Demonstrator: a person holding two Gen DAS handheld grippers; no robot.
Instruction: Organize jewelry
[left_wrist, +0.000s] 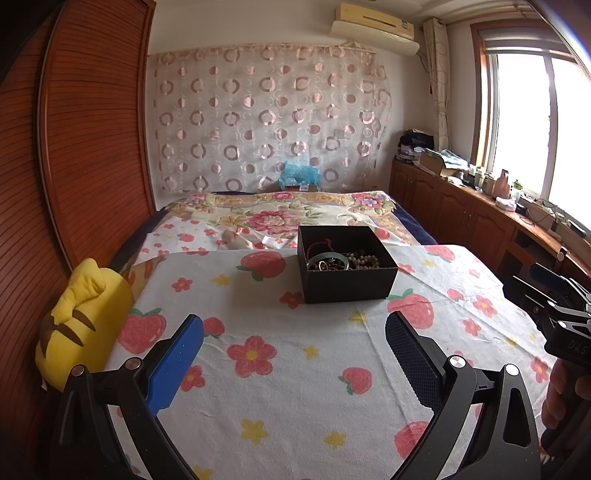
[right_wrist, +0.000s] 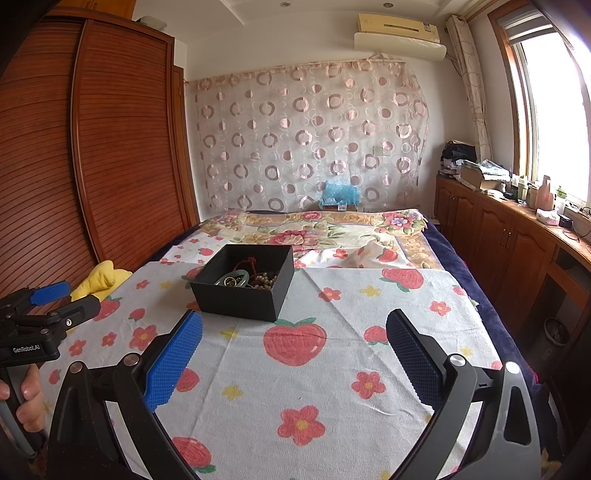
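Observation:
A black open box (left_wrist: 347, 273) sits on a strawberry-print cloth (left_wrist: 295, 387) on the bed; it also shows in the right wrist view (right_wrist: 243, 295). Inside lie a green bangle (left_wrist: 327, 260), brown bead strings (left_wrist: 364, 260) and a red cord (left_wrist: 321, 243). My left gripper (left_wrist: 295, 354) is open and empty, held above the cloth short of the box. My right gripper (right_wrist: 295, 354) is open and empty, also short of the box, with the box ahead to its left. Each gripper shows at the edge of the other's view.
A yellow plush pillow (left_wrist: 81, 325) lies at the bed's left edge by the wooden wardrobe (left_wrist: 74, 147). A floral blanket (left_wrist: 280, 214) covers the far bed. Cluttered wooden cabinets (right_wrist: 517, 236) run along the right under the window.

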